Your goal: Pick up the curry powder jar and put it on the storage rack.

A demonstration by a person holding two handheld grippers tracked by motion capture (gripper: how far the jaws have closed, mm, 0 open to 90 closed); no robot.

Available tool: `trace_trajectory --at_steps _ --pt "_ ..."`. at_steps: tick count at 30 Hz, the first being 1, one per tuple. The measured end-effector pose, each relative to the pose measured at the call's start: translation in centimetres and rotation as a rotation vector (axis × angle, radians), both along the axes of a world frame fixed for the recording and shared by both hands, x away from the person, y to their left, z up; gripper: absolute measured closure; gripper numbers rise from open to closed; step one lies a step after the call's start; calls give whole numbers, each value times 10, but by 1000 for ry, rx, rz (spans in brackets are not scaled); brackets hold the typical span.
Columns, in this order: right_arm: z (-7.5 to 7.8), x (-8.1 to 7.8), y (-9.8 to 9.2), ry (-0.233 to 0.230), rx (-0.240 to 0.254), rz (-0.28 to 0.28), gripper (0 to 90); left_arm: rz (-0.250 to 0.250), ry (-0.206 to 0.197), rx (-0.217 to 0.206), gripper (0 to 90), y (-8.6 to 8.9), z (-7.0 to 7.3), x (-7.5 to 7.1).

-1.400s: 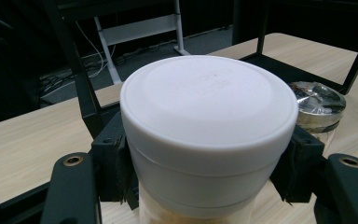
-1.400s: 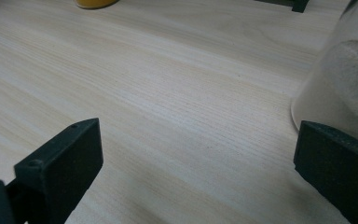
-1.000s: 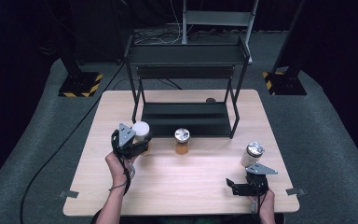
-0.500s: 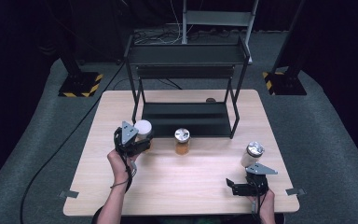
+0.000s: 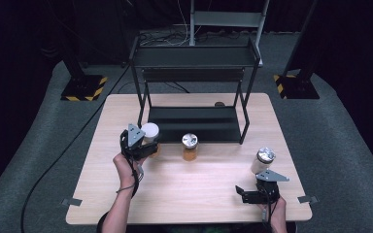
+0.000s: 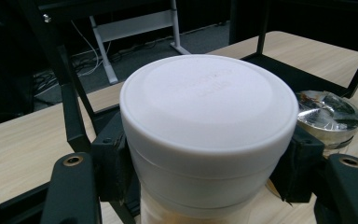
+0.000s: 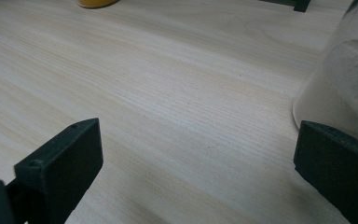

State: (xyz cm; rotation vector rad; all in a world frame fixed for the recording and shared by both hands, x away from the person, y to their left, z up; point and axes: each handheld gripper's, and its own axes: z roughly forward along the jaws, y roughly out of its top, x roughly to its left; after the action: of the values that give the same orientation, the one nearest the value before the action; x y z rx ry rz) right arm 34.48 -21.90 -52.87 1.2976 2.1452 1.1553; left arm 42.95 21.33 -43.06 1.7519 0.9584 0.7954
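The left gripper [image 5: 143, 145] is clasping the white-lidded jar [image 6: 209, 126] just under its lid, jaws pressing both sides, near the bench's [image 5: 209, 194] left edge before the black rack [image 5: 194, 121]. Keeping it upright should help. The right gripper [image 5: 252, 194] is resting released by the near right corner.

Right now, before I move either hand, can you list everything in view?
white-lidded jar: 1, white lid, clamped in the left gripper, front left of the rack
amber jar: 1, silver lid, table centre
pale jar: 1, silver lid, right, beside the right gripper
rack: 1, black, two-tier, table back
table: 1, light wood
left gripper: 1, black, shut on the jar
right gripper: 1, black, open, near front edge
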Motion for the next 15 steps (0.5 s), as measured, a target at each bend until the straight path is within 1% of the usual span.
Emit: trace_trajectory --at_steps 8,10,15 --pt "0 0 0 -1 0 0 3 1 2 -3 339 -2 0 4" --pt "0 0 0 -1 0 -1 3 1 4 6 339 -2 0 5" --pt "0 0 0 -1 -1 0 3 4 4 -1 339 -2 -1 8"
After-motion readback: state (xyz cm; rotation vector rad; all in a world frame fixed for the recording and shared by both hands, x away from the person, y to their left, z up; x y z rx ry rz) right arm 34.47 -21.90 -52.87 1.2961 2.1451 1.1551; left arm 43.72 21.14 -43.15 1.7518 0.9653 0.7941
